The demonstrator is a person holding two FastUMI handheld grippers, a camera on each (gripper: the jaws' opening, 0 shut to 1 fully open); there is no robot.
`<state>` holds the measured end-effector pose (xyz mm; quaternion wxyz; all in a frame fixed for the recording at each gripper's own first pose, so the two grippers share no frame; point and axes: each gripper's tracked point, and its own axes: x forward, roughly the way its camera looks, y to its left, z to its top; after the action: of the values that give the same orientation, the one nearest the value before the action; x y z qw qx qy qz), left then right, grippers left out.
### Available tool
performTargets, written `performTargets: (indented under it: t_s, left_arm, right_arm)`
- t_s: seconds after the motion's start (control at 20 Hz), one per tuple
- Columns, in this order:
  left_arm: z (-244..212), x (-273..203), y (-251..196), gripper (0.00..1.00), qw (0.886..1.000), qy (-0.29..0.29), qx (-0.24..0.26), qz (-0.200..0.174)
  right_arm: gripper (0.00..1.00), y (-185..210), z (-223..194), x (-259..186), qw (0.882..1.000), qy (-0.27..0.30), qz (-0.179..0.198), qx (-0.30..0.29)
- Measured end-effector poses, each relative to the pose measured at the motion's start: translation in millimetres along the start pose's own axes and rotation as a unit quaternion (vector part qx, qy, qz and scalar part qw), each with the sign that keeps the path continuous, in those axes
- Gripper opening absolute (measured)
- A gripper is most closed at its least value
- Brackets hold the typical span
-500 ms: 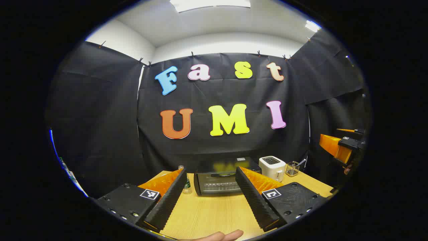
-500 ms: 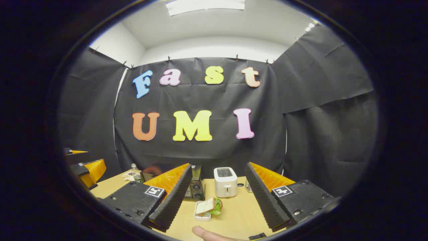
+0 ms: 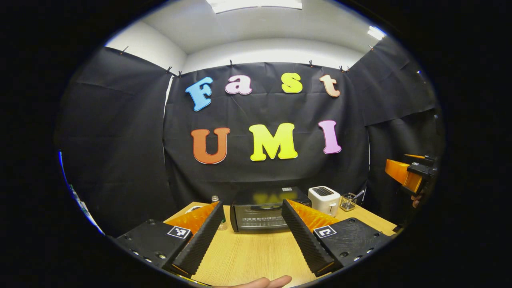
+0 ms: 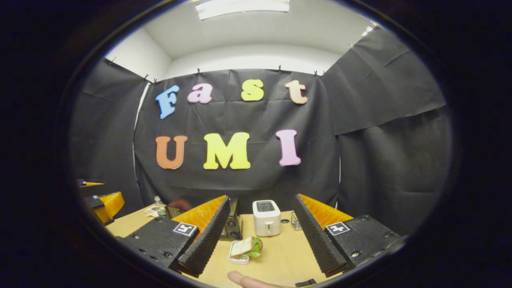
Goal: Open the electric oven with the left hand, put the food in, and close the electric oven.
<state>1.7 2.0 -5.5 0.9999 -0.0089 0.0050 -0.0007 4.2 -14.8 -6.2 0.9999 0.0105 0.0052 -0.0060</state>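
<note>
Oven (image 3: 262, 212) sits at the table's (image 3: 248, 256) back edge, door closed, bare wood before it. One sandwich (image 4: 246, 247) (in a small tray) lies ahead of the right gripper (image 4: 262, 240). Left gripper (image 3: 250, 236) and right both gape, empty. One toaster (image 4: 266, 218) stands beside the oven.

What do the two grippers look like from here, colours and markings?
Both look alike. The left gripper has two wedge-shaped fingers, orange on the outer sides with black ribbed inner pads, set on black blocks with screws. Each block bears a small square black-and-white marker. The right gripper is the same build, with its own markers. No cables or sleeves visible.
</note>
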Motion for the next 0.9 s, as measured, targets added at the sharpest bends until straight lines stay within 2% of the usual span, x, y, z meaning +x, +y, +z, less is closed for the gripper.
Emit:
performTargets:
  t_s: [0.1,0.15,0.2,0.25,0.45,0.5,0.55,0.65,0.7,0.75,0.8,0.85,0.9]
  left_arm:
    - [1,0,0,0.95,1.0,-0.004,-0.002,-0.001]
    - [1,3,1,0.95,1.0,-0.005,-0.004,0.0]
    - [-1,5,3,0.96,1.0,-0.003,-0.005,0.002]
    - [-2,7,5,0.96,1.0,-0.002,-0.005,0.005]
    - [-6,24,12,0.96,1.0,0.0,0.0,0.017]
    - [-8,32,12,0.96,1.0,0.002,-0.001,0.016]
    - [-9,40,13,0.96,1.0,0.004,-0.002,0.015]
    - [-14,57,12,0.96,1.0,0.013,-0.006,0.011]
    - [-17,68,11,0.96,1.0,0.016,-0.008,0.008]
    - [-18,78,11,0.96,1.0,0.018,-0.01,0.004]
    - [-22,90,9,0.96,1.0,0.023,-0.01,0.0]
    - [-26,103,7,0.96,1.0,0.027,-0.013,-0.004]
    - [-31,116,6,0.96,0.999,0.034,-0.015,-0.008]
  right_arm:
    - [1.0,0,0,2,1.0,0.002,0.003,0.002]
    - [0.94,0,0,2,1.0,0.001,0.004,0.001]
    - [0.94,0,0,2,1.0,0.0,0.004,0.0]
    - [1.0,0,1,2,1.0,-0.002,0.005,-0.001]
    - [1.0,-2,2,2,1.0,-0.009,0.005,0.001]
    - [0.94,-2,4,4,1.0,-0.011,0.005,0.0]
    - [1.0,-3,4,7,1.0,-0.013,0.005,-0.001]
    - [1.0,-4,7,14,1.0,-0.018,0.005,-0.005]
    - [0.93,-6,9,17,1.0,-0.02,0.005,-0.007]
    - [0.93,-6,9,21,1.0,-0.022,0.007,-0.01]
    - [1.0,-7,9,25,1.0,-0.024,0.008,-0.011]
    - [0.93,-10,9,29,1.0,-0.025,0.007,-0.013]
    - [1.0,-14,9,32,0.999,-0.028,0.006,-0.015]
